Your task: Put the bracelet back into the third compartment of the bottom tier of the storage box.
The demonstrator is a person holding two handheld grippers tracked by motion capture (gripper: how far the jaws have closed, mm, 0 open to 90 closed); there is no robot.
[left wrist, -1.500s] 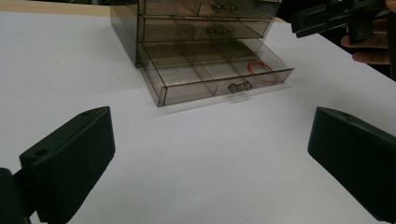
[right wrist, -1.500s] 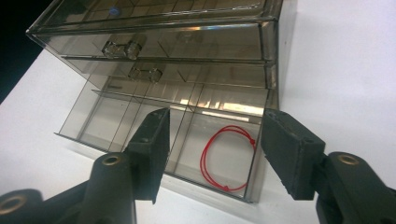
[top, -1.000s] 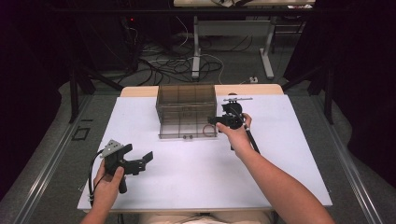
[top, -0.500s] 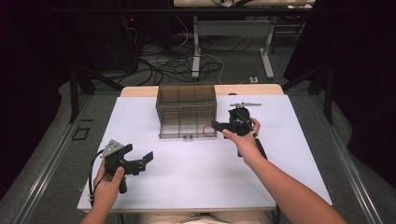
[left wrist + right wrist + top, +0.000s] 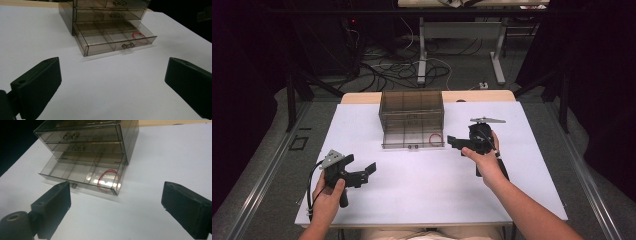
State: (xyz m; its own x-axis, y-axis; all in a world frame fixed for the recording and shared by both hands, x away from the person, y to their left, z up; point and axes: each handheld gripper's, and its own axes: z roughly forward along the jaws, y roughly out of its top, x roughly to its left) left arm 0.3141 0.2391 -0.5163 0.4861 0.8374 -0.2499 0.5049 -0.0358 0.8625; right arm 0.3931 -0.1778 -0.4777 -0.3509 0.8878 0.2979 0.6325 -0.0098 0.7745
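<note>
A smoky clear drawer cabinet (image 5: 412,111) (image 5: 105,10) (image 5: 87,135) stands at the back middle of the white table. Its bottom drawer (image 5: 413,139) (image 5: 112,40) (image 5: 82,173) is pulled out. A red rubber band (image 5: 435,138) (image 5: 139,35) (image 5: 108,178) lies in the drawer's right-hand compartment. My right gripper (image 5: 454,142) (image 5: 117,207) hovers open just right of the drawer front, with nothing between its jaws. My left gripper (image 5: 368,170) (image 5: 112,85) is held open near the table's front left, aimed at the cabinet, holding nothing.
The white table top (image 5: 432,185) spreads wide in front of the cabinet. Beyond the table's far edge lie cables (image 5: 382,70) and desk legs (image 5: 422,50) on a grey floor. Dark curtains close both sides.
My right gripper has drawn back from the cabinet toward me and to the right, by a small distance. The left gripper has stayed put.
</note>
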